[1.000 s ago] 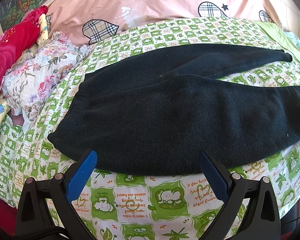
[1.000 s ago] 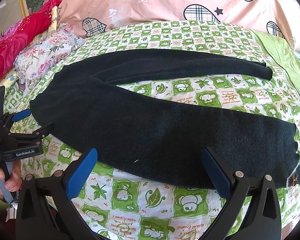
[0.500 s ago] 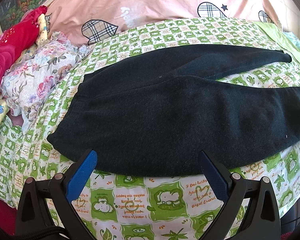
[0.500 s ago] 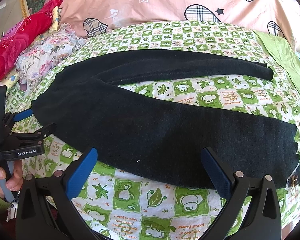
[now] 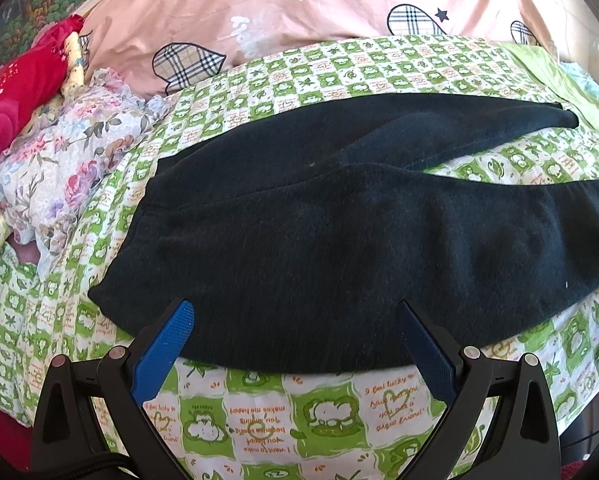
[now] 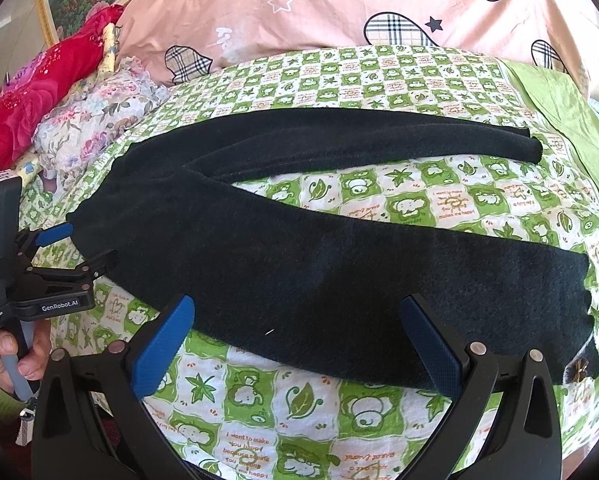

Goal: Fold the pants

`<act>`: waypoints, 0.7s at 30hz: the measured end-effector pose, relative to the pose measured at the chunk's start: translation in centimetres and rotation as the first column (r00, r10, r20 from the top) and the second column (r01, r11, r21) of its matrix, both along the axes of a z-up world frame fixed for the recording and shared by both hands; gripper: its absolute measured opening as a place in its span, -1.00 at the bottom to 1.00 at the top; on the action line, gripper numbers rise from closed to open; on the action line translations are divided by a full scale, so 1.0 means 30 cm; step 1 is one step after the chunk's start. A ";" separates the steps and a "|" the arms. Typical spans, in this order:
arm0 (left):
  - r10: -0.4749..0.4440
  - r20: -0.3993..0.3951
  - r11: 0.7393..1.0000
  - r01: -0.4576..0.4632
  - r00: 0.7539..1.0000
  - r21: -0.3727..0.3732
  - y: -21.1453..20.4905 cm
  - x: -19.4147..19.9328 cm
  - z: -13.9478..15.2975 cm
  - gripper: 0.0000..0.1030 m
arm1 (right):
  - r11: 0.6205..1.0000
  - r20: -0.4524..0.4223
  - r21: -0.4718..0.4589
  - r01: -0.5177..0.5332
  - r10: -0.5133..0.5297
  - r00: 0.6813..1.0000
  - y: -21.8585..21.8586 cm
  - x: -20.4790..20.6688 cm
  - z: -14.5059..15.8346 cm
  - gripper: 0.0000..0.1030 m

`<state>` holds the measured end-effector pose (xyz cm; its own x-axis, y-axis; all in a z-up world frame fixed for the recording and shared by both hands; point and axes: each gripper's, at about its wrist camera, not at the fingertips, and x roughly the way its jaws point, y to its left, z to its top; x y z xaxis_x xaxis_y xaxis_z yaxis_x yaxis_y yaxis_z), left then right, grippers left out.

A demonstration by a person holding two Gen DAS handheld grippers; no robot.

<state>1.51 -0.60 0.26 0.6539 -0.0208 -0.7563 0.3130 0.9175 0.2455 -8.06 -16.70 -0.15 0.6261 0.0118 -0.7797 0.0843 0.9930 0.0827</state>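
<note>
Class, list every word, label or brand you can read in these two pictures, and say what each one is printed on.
"GenRobot.AI": on the left tool, white letters on its black body.
"I want to make you happy": on the green checked bedsheet, orange letters near the front edge.
Small white label on the left tool's handle: too small to read.
White writing on the pink quilt: blurred, unreadable.

Green-check sheet (image 5: 339, 68), pink quilt (image 5: 259, 4), floral pillow (image 5: 71, 152), red cloth (image 5: 15, 92).

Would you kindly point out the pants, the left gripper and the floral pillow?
pants (image 6: 299, 264): right wrist view, near leg.
left gripper (image 6: 87, 244): right wrist view, between its fingers.
floral pillow (image 5: 67, 160): left wrist view, top face.
</note>
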 end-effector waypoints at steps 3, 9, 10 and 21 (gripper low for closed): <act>-0.018 0.043 1.000 0.017 0.999 0.019 -0.017 0.015 0.015 0.96 | 1.000 0.003 0.023 0.006 -0.006 1.000 -0.031 0.006 0.008 1.00; -0.061 0.029 0.997 0.059 0.998 0.054 -0.055 0.088 0.045 0.97 | 0.999 0.003 0.027 0.037 -0.037 0.999 -0.124 0.040 0.034 1.00; -0.066 0.015 0.996 0.066 0.998 0.056 -0.059 0.107 0.048 0.97 | 0.998 0.006 0.032 0.045 -0.045 0.999 -0.149 0.049 0.044 1.00; -0.220 -0.012 0.975 0.220 0.976 0.017 -0.214 0.349 0.127 0.97 | 0.992 0.001 0.063 0.107 -0.107 0.994 -0.437 0.205 0.139 1.00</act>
